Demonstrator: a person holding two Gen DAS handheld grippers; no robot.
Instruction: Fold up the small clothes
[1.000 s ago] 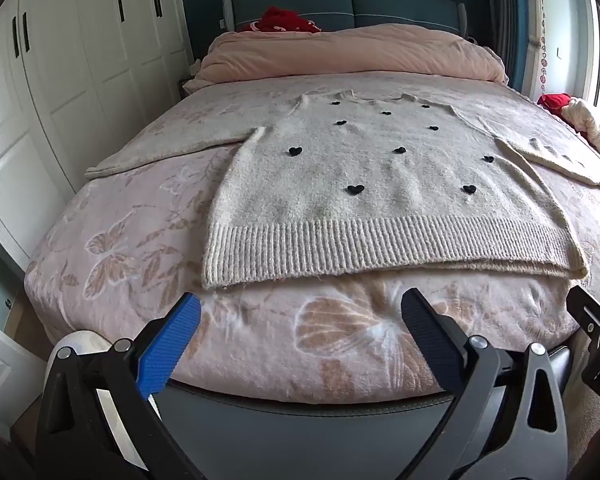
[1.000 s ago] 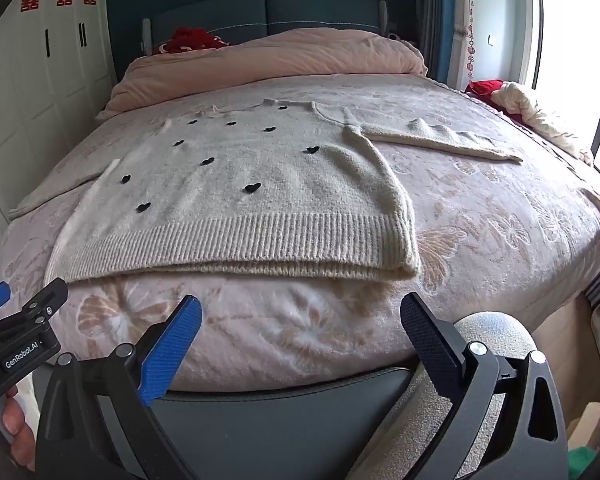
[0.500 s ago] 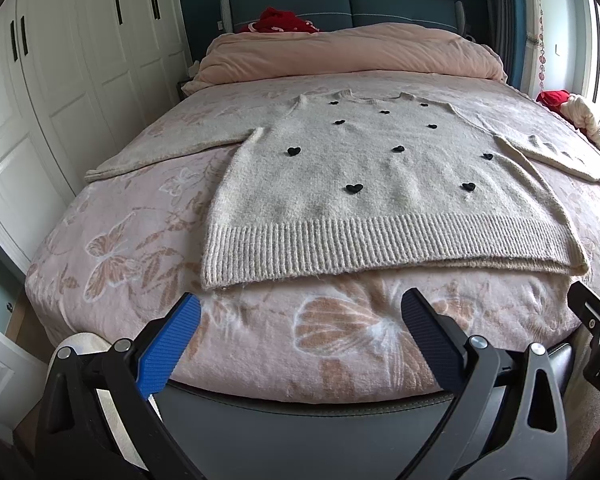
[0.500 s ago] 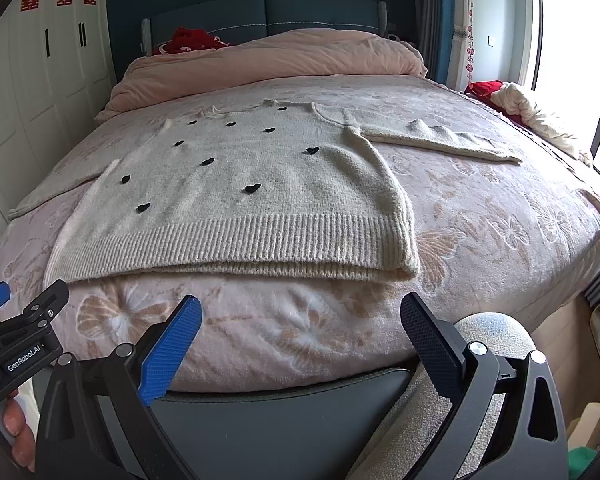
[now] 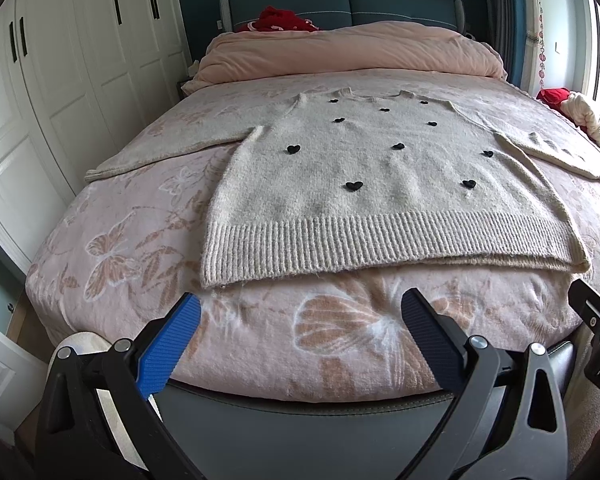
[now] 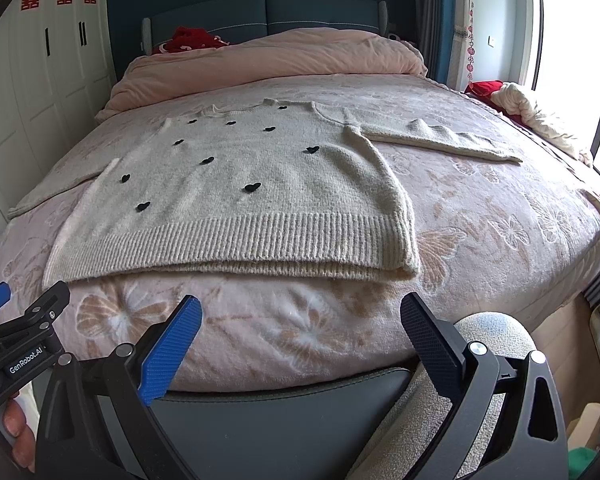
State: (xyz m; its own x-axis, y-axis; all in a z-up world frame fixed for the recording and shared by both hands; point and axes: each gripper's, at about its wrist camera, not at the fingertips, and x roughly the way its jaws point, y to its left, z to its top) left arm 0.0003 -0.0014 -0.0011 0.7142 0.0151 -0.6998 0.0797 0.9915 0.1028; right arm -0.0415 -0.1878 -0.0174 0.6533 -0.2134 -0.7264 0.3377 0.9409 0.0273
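Both tools, left tool and right tool, are hanging released before the flat sweater, probably needing sleeve grips next.

Bare blanket flanks the sweater both sides; rolled duvet blocks the far end.

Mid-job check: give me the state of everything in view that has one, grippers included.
sweater: spread flat face up on the bed, unfolded, both sleeves out.
left gripper: open, empty, short of the hem.
right gripper: open, empty, short of the hem.
pink duvet: bunched at the headboard.
wardrobe doors: shut.
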